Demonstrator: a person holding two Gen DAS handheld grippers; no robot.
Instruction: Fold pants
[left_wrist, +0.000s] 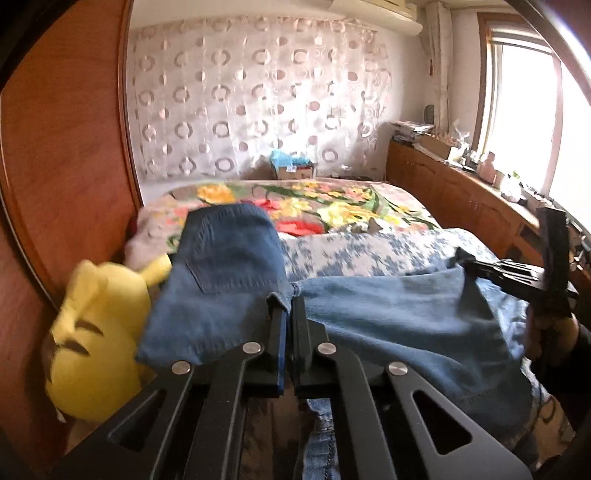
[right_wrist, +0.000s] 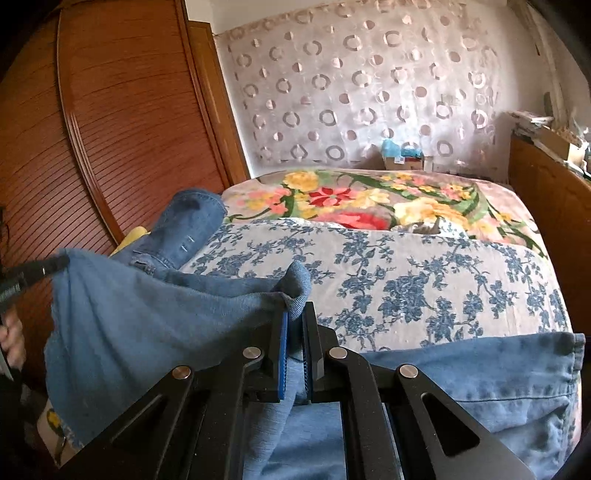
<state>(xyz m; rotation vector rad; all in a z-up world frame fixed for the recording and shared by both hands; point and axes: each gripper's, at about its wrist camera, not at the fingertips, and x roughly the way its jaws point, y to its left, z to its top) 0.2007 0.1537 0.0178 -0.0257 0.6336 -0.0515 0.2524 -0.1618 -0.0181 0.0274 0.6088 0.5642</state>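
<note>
Blue denim pants are held up over the bed, stretched between both grippers. My left gripper is shut on the pants' edge; the back pocket part hangs to its left. My right gripper is shut on another bunched edge of the pants. The right gripper also shows in the left wrist view, pinching the cloth at the right. The left gripper's tip shows in the right wrist view, at the far left. More denim lies on the bed below.
A bed has a blue-flowered cover and a bright floral blanket. A yellow plush toy lies at the left against the wooden wardrobe. A wooden sideboard stands by the window at the right.
</note>
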